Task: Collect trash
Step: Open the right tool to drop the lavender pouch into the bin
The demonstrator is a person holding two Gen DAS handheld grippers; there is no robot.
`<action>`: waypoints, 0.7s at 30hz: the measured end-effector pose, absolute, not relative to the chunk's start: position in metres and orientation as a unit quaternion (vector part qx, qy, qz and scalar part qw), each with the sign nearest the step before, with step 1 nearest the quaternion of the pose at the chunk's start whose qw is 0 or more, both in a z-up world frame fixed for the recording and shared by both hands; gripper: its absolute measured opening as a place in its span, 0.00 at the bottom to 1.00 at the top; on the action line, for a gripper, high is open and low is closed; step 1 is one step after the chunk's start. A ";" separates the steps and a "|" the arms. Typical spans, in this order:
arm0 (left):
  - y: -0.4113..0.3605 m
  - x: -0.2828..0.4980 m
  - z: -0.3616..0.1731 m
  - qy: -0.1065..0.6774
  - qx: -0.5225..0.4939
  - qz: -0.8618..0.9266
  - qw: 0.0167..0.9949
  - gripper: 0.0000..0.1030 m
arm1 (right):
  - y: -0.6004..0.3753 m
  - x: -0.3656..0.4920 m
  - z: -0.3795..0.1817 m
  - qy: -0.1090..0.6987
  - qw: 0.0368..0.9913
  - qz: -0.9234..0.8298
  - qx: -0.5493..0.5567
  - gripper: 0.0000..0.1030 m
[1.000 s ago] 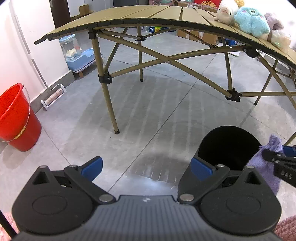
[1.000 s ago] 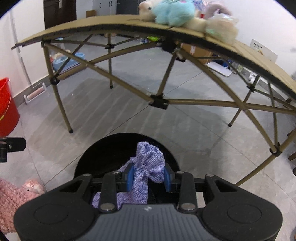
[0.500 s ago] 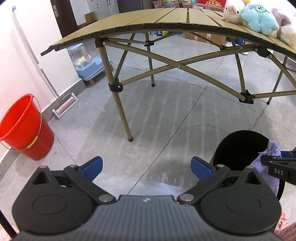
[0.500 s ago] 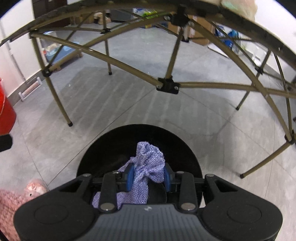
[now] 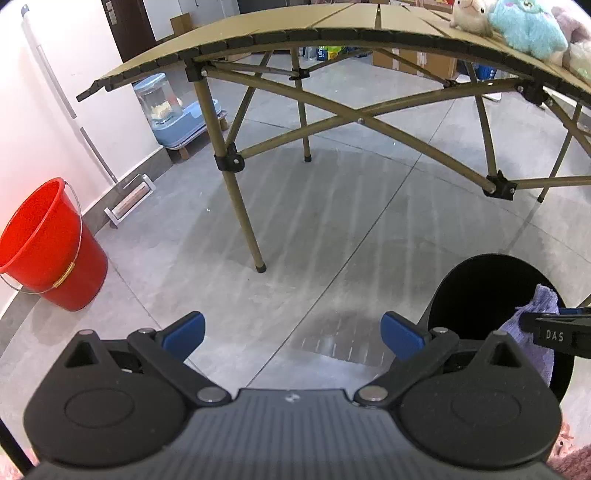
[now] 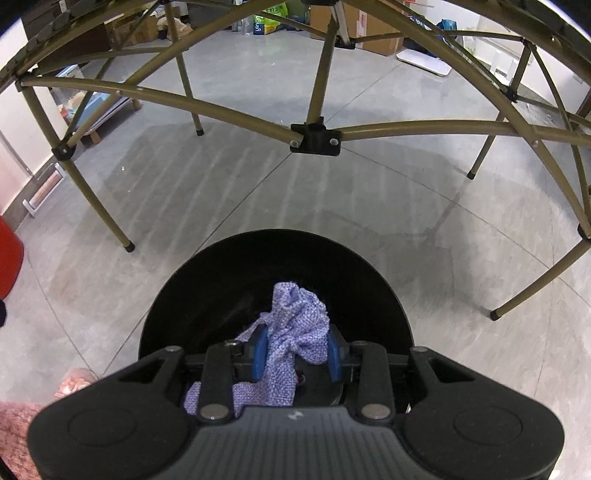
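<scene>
The cloth [image 6: 295,343] could snag on a pad when released and drag out as the right gripper [image 6: 295,354] lifts, or fall on the floor if let go off-centre. That gripper is nearly closed, pinching the purple cloth directly over the black bin [image 6: 369,280] just ahead and below. The left gripper [image 5: 291,330] is wide open, holding nothing, with the bin to its right.

A red bucket [image 5: 48,243] stands near the folding table [image 5: 236,177] bearing plush toys [image 5: 524,26].
</scene>
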State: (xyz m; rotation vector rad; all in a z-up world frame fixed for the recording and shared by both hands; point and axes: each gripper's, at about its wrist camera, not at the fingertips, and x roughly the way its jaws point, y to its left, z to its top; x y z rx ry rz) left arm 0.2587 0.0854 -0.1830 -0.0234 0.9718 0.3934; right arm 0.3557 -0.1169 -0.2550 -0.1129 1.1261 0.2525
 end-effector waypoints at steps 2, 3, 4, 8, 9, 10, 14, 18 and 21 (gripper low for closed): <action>0.086 0.259 -0.184 0.466 -0.013 0.187 0.865 1.00 | -0.117 0.356 -0.255 0.532 0.837 0.119 -0.053 0.31; 0.087 0.260 -0.184 0.467 -0.013 0.188 0.864 1.00 | -0.116 0.356 -0.255 0.532 0.837 0.118 -0.053 0.32; 0.087 0.260 -0.185 0.467 -0.011 0.189 0.864 1.00 | -0.116 0.356 -0.255 0.532 0.837 0.116 -0.053 0.34; 0.089 0.259 -0.187 0.471 -0.012 0.191 0.861 1.00 | -0.117 0.359 -0.253 0.532 0.838 0.109 -0.050 0.43; 0.090 0.259 -0.188 0.472 -0.013 0.191 0.861 1.00 | -0.118 0.359 -0.252 0.532 0.839 0.107 -0.048 0.52; 0.090 0.259 -0.188 0.473 -0.014 0.191 0.860 1.00 | -0.118 0.359 -0.252 0.530 0.840 0.105 -0.048 0.60; 0.089 0.259 -0.189 0.474 -0.014 0.191 0.860 1.00 | -0.119 0.358 -0.249 0.523 0.845 0.100 -0.054 0.97; 0.089 0.259 -0.189 0.475 -0.011 0.192 0.859 1.00 | -0.120 0.358 -0.249 0.521 0.845 0.104 -0.058 1.00; 0.089 0.259 -0.190 0.476 -0.010 0.192 0.858 1.00 | -0.119 0.358 -0.248 0.518 0.846 0.105 -0.067 1.00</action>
